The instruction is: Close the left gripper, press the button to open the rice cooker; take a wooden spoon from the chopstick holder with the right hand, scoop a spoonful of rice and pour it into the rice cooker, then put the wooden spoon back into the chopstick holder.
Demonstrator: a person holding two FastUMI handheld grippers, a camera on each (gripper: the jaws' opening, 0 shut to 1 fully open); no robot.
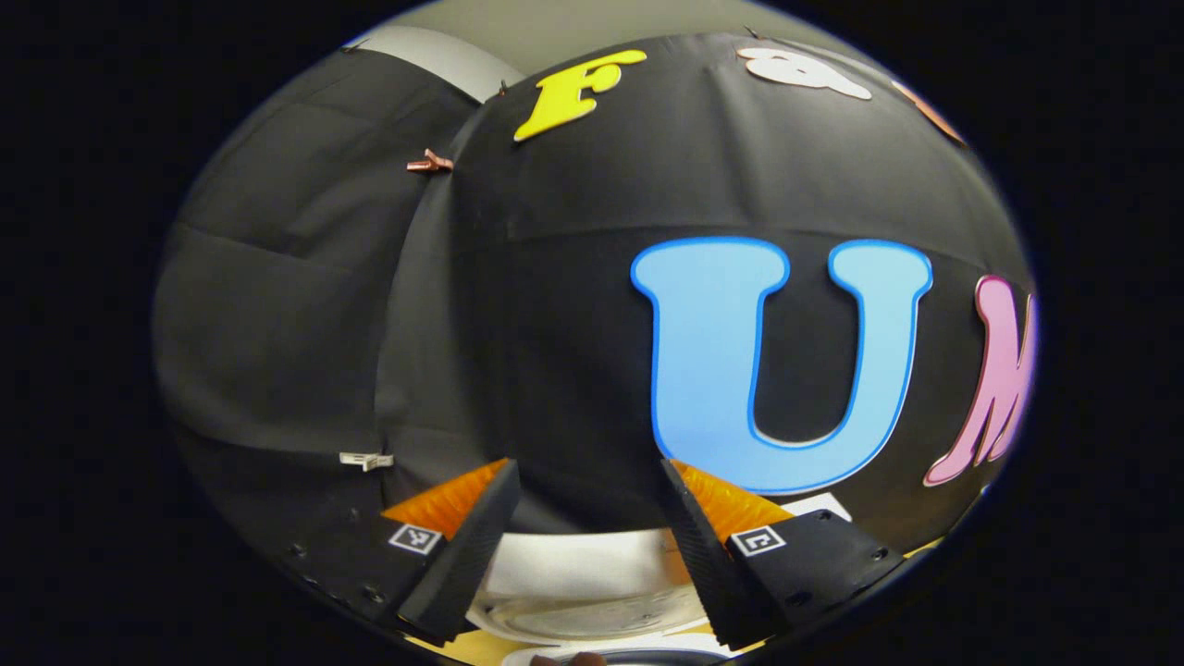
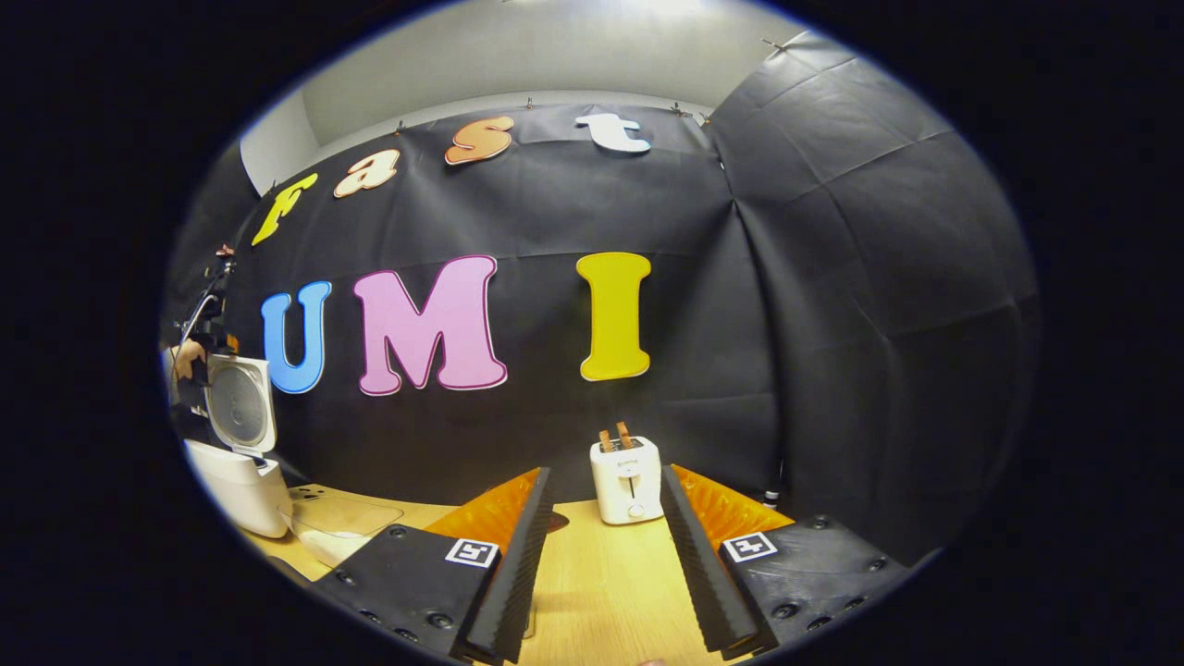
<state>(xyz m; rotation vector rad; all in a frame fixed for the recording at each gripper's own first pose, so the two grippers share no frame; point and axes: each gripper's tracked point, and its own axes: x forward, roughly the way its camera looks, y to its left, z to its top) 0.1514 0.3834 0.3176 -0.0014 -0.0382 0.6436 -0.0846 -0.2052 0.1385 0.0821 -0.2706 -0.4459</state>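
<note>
A: Left claw (image 1: 588,555) first, quick. State?

B: Wide apart, nothing between the fingers. In the left gripper view it sits above something white and rounded, looks like the rice cooker, seen just past the fingertips.

A: Right claw (image 2: 601,564)?

B: Also wide, holding nothing, low over the table (image 2: 601,592). Wooden top, bare patch between its fingers.

A: Cooker position?

B: In the right gripper view the rice cooker (image 2: 242,481) stands at the table's far left edge, lid (image 2: 240,403) upright, so already open by my read. A hand (image 2: 190,356) is just behind the lid.

A: So next is the spoon. Where's the chopstick holder?

B: Can't place it, nor the spoon. There's a clear container (image 2: 347,518) just beside the cooker, contents too faint to tell. Straight ahead of the right claw, toward the back edge, a white toaster (image 2: 627,479) with two slices up.

A: Key relation?

B: Everything for the task lies left of the right claw; I'd guess it must swing left. Spoon's axis: unknown.
</note>
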